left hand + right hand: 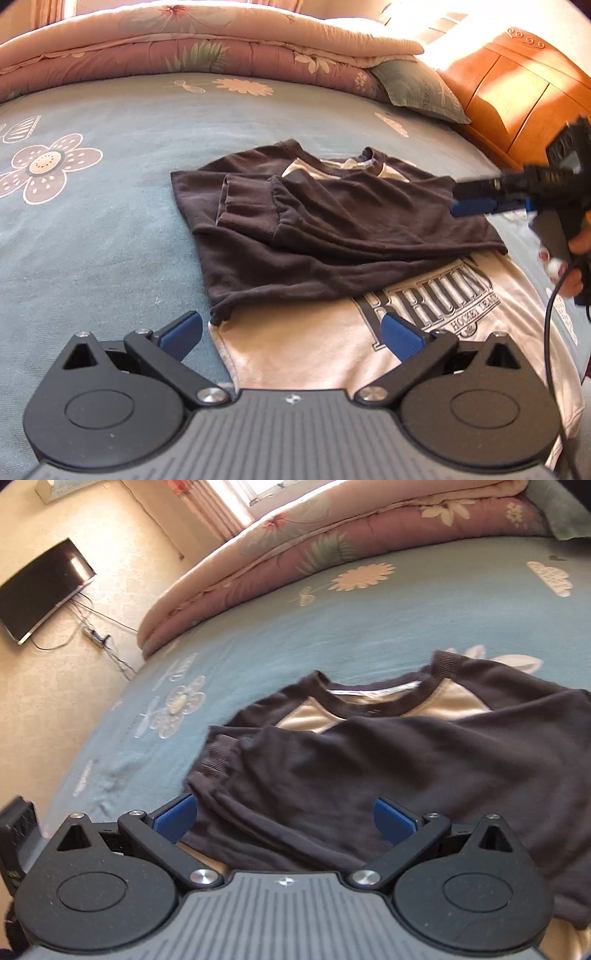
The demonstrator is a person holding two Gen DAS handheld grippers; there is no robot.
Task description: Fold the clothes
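A cream sweatshirt (295, 354) with dark brown sleeves (314, 236) lies flat on the blue flowered bed sheet (110, 221), collar (365, 162) away from me. Both sleeves are folded across the chest, covering part of the printed logo (432, 299). My left gripper (291, 334) is open and holds nothing; it hovers over the lower left edge of the cream body. My right gripper (284, 818) is open just above the folded sleeves (369, 775), with no cloth pinched. In the left wrist view the right gripper (474, 199) shows side-on at the shirt's right edge.
A folded floral quilt (184, 48) runs along the far side of the bed, with a grey-green pillow (417, 88) beside it. An orange wooden headboard (517, 85) stands at the right. A hand (576, 273) holds the right gripper. A television (44, 587) and cables (96, 635) lie beyond the bed.
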